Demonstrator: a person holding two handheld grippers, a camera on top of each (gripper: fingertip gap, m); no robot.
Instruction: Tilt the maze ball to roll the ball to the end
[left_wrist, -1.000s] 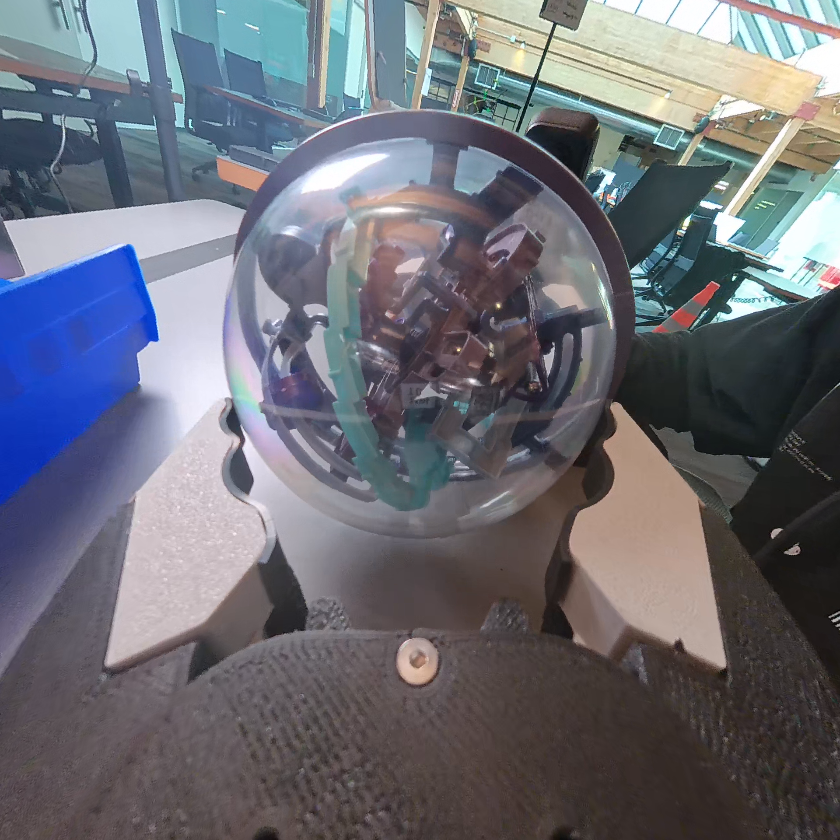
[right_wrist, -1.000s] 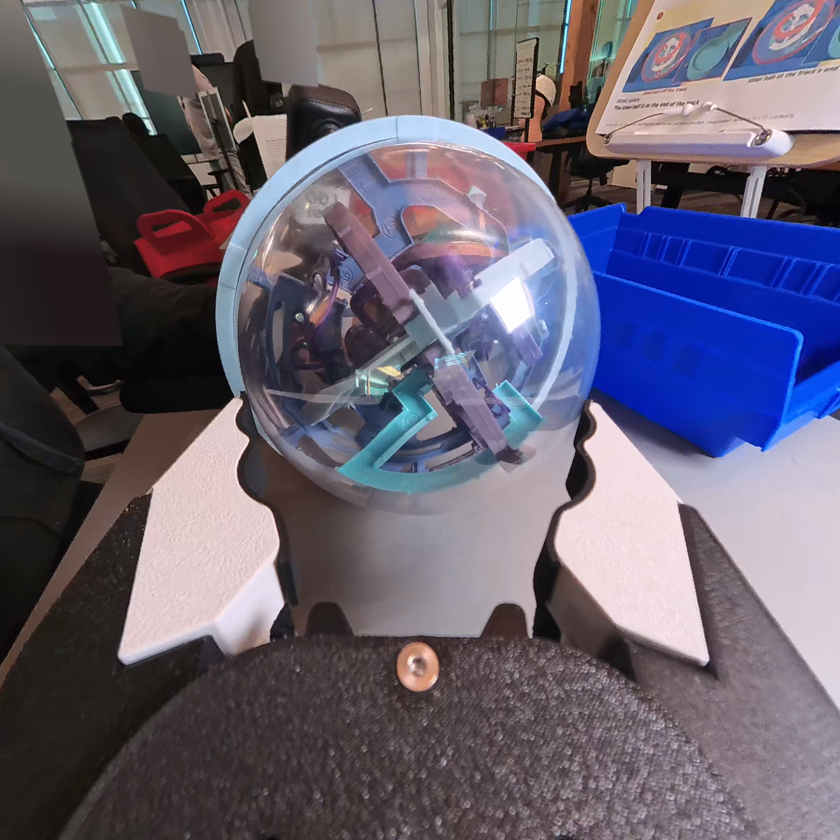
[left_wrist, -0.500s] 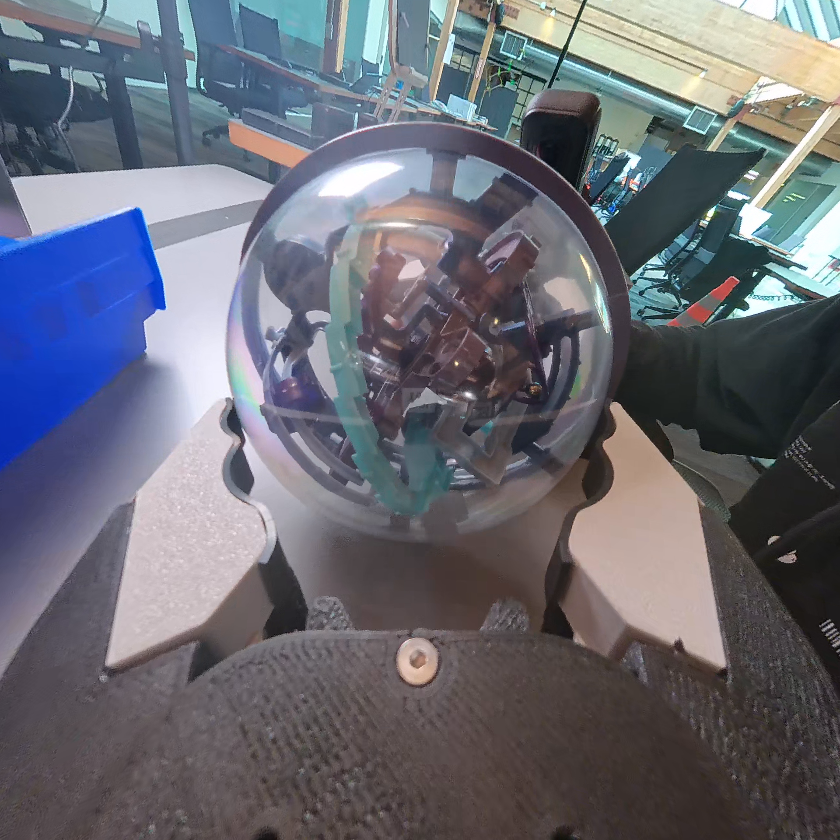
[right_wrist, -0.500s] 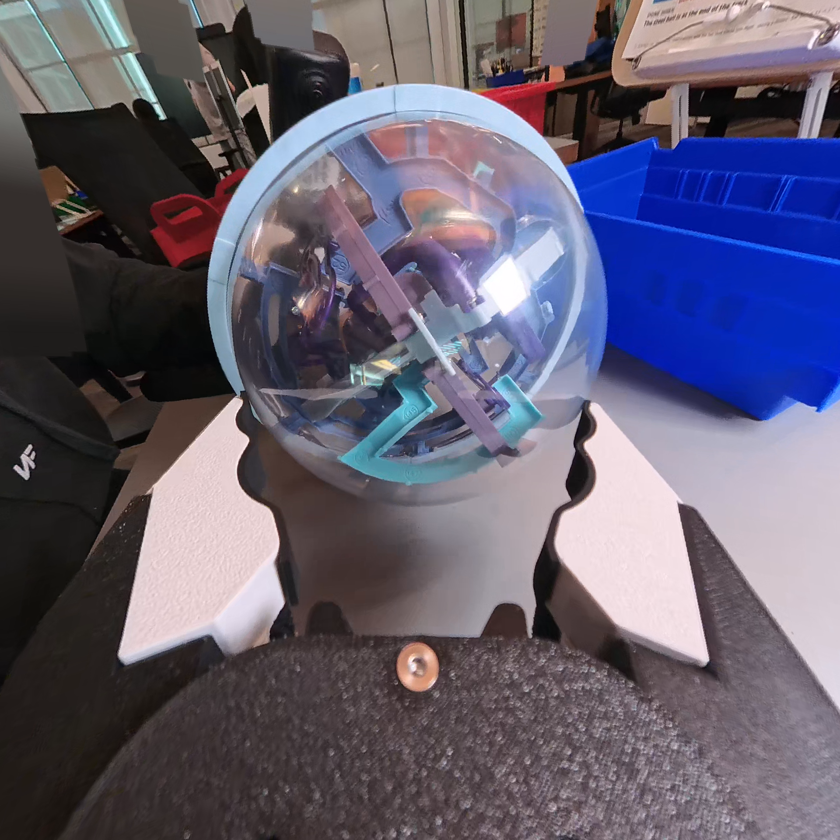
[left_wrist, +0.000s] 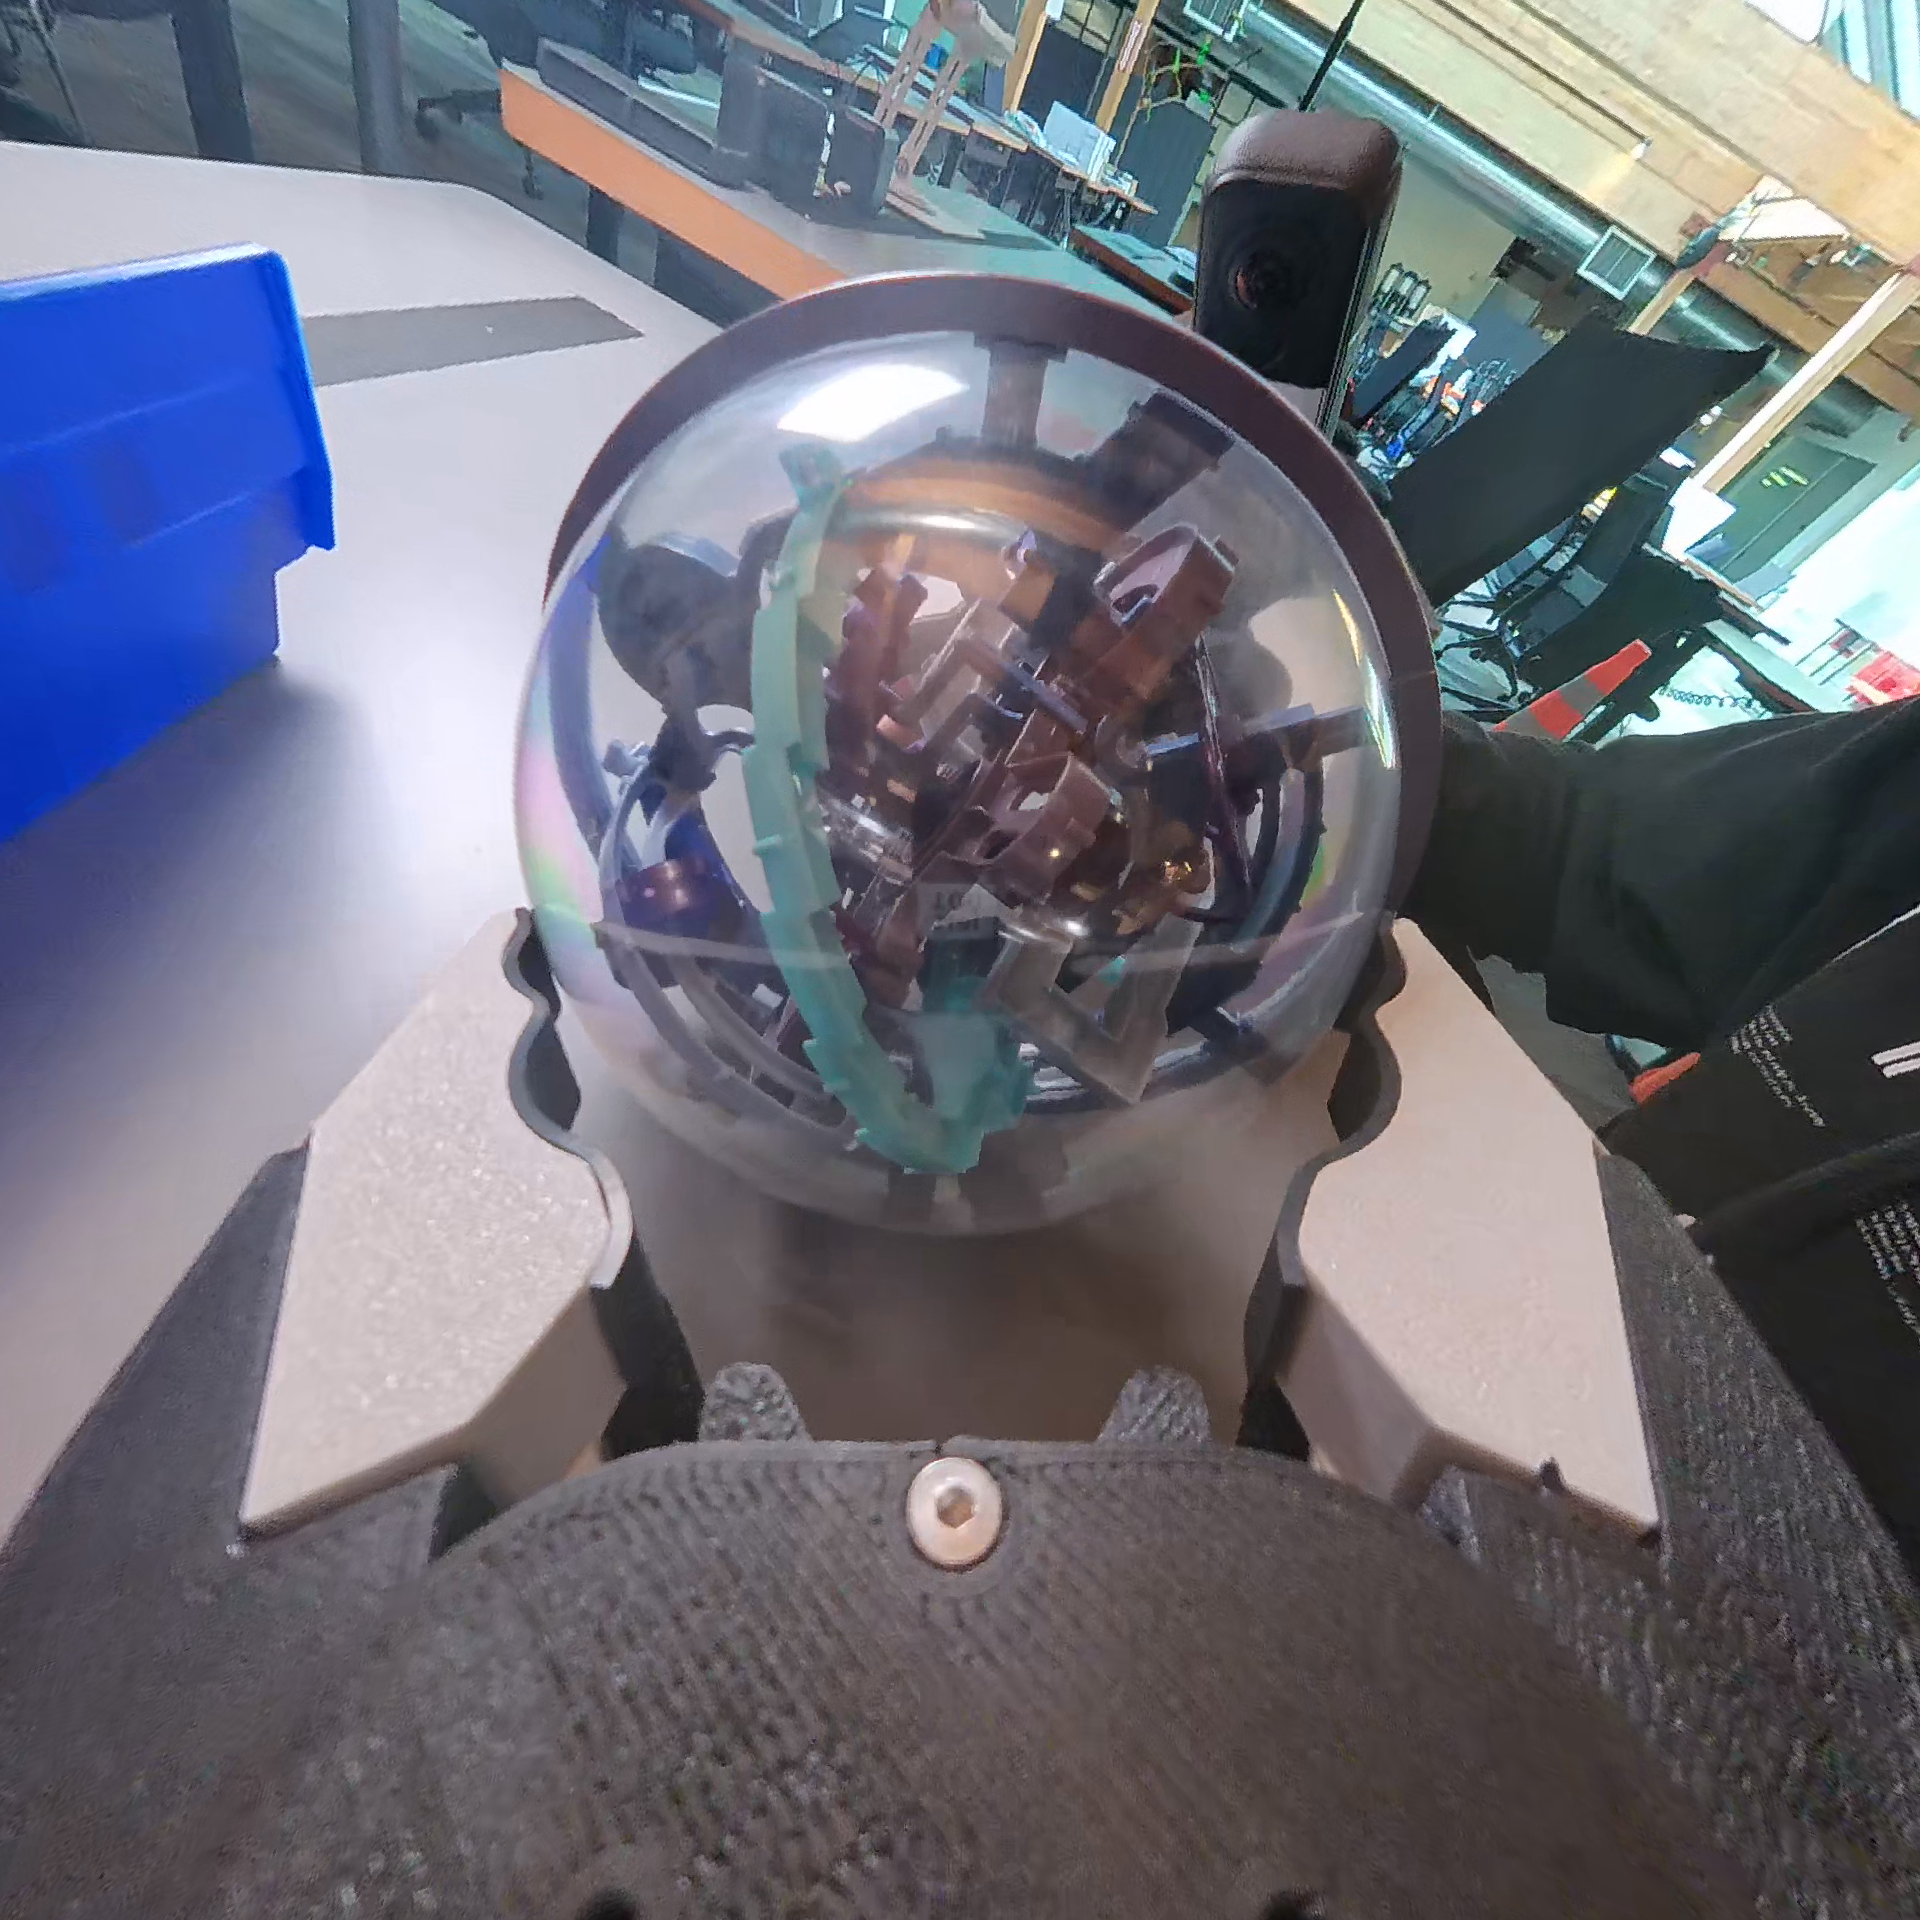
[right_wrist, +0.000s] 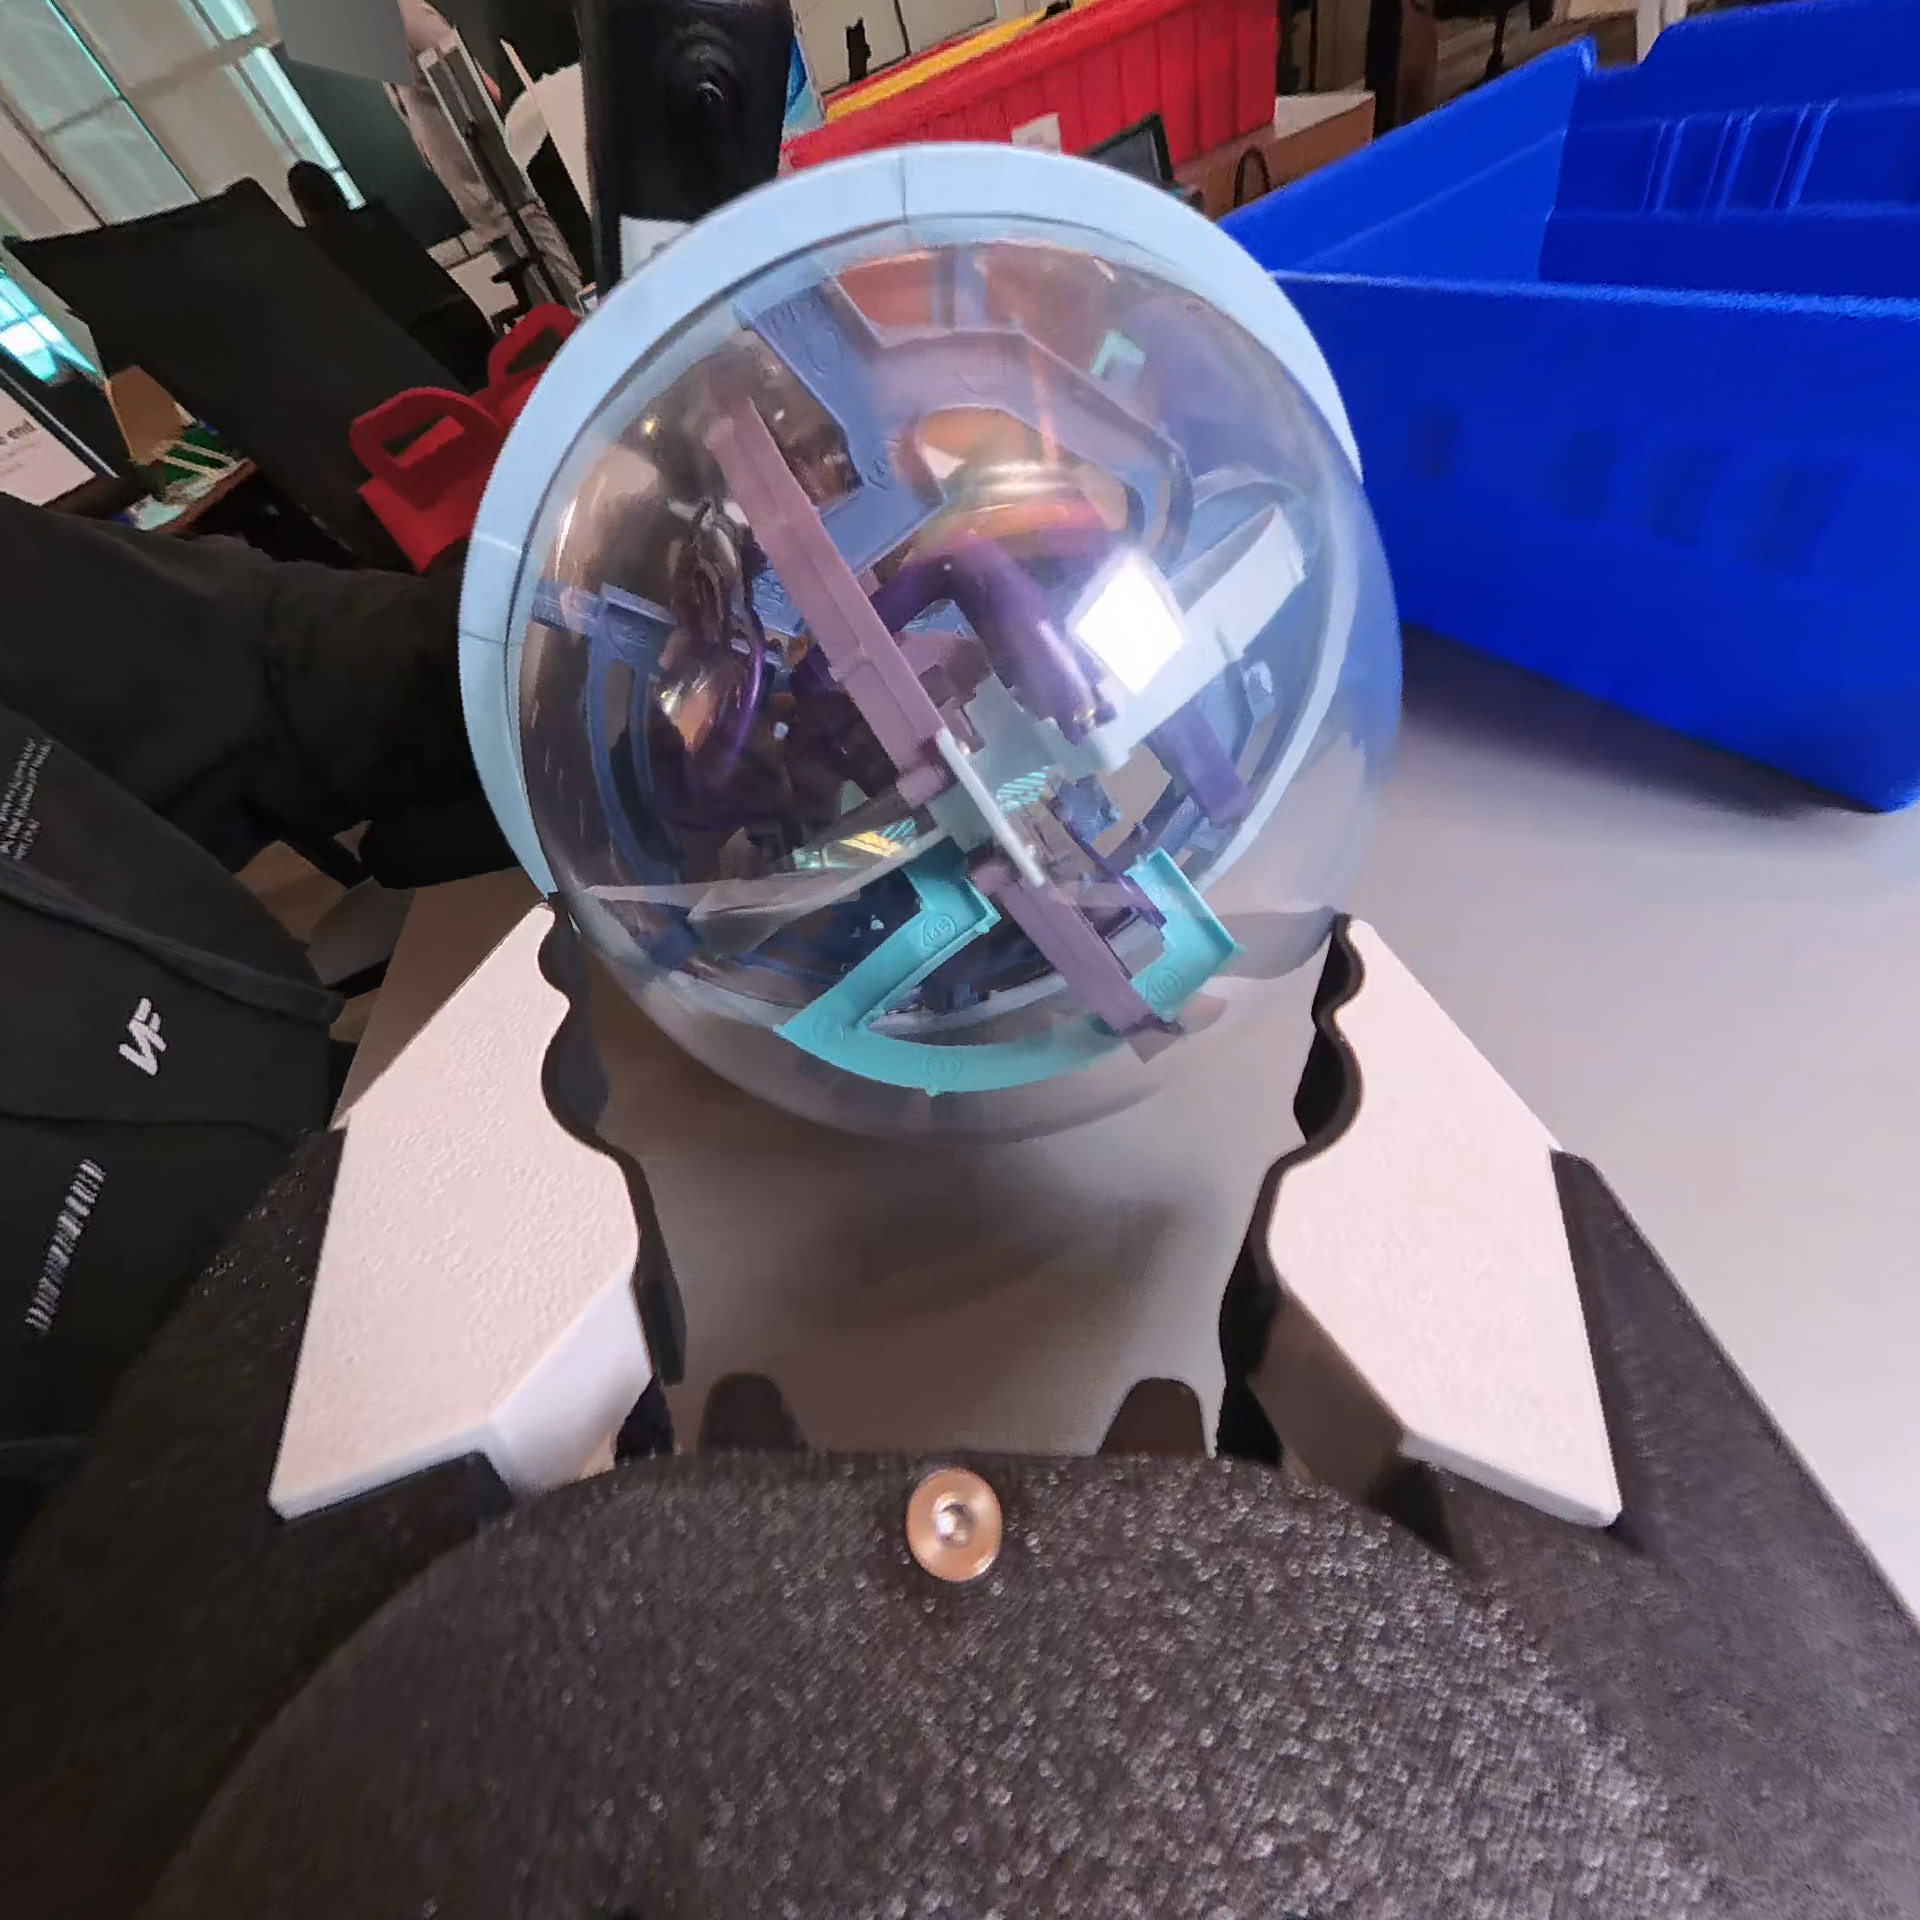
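The maze ball (left_wrist: 977, 748) is a clear sphere with coloured tracks inside, held above the grey table (left_wrist: 312, 883). My left gripper (left_wrist: 956, 935) is shut on it, with both fingertips (left_wrist: 530, 966) pressed against its lower sides. In the right wrist view the same ball (right_wrist: 925, 665) shows a pale blue seam ring. My right gripper (right_wrist: 951, 935) is shut on it from the opposite side, its fingertips (right_wrist: 1335, 966) touching the shell. Each view shows the other gripper's black camera behind the ball's top (left_wrist: 1294, 239), (right_wrist: 696, 104). I cannot make out the small ball inside.
A blue bin (left_wrist: 135, 499) stands on the table, to the left in the left wrist view and to the right in the right wrist view (right_wrist: 1662, 416). A person's dark sleeve (left_wrist: 1662, 831) lies beside the ball. A red bin (right_wrist: 1039, 94) and office chairs stand farther off.
Both grippers have tipped forward and down together with the ball still gripped. More of the table shows now. The inner maze has turned slightly in both views.
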